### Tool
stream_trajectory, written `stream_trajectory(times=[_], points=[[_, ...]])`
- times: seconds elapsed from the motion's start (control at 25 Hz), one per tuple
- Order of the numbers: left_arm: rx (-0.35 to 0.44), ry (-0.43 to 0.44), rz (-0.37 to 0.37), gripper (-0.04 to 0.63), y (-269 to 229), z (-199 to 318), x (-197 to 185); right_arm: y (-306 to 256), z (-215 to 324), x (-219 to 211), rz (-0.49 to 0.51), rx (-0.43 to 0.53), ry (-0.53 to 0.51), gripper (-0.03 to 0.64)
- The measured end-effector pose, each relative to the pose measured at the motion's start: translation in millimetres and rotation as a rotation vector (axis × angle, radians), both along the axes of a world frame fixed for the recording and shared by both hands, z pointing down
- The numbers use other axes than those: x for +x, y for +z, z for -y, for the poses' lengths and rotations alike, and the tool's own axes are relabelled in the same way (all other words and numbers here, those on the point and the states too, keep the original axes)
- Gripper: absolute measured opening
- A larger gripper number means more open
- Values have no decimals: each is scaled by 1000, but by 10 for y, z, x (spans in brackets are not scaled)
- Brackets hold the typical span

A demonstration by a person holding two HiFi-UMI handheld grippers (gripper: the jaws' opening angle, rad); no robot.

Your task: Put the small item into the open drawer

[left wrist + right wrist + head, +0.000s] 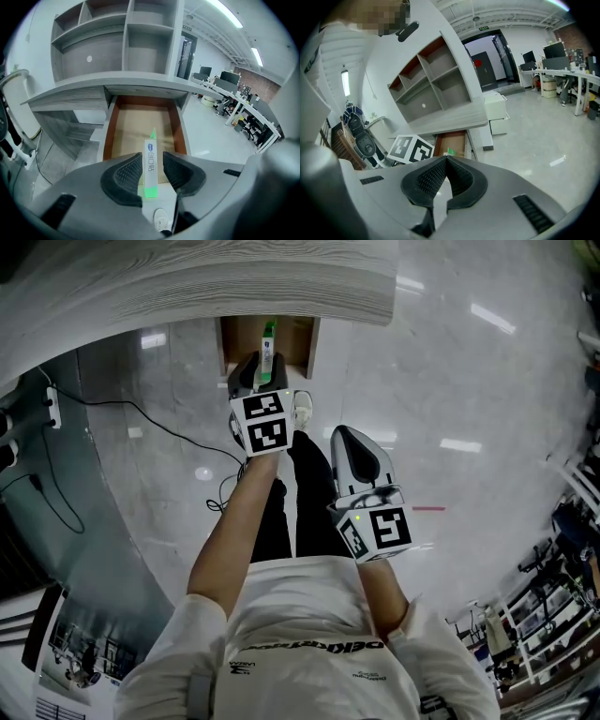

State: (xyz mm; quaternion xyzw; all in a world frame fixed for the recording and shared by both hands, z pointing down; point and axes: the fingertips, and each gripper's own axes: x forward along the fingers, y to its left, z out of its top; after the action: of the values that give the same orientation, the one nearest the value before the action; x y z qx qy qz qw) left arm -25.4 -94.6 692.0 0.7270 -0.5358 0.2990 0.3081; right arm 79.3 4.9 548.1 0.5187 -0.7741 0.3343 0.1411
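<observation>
Now, slim carton point(151, 143) between ribbed jaws of left gripper point(152, 159), over wooden drawer point(111, 136).

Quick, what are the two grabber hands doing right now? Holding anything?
Left gripper: open; the white and green box is between its jaws, which are not pressing on it.
Right gripper: shut, holding nothing.

**Bright, even indoor light; strong fisheye distortion.**
Ceiling light strips point(225, 11) at the upper right of the left gripper view glare on the glossy floor point(459, 444) in the head view. The open drawer point(298, 338) lies in shade. Both gripper views bend and darken at the corners.
</observation>
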Motion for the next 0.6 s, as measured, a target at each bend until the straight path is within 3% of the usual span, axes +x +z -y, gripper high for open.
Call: stream_trajectory(times=[0.6], points=[[83, 85, -47, 103, -1109, -399, 50, -831, -231, -119, -5, 95, 24, 31]])
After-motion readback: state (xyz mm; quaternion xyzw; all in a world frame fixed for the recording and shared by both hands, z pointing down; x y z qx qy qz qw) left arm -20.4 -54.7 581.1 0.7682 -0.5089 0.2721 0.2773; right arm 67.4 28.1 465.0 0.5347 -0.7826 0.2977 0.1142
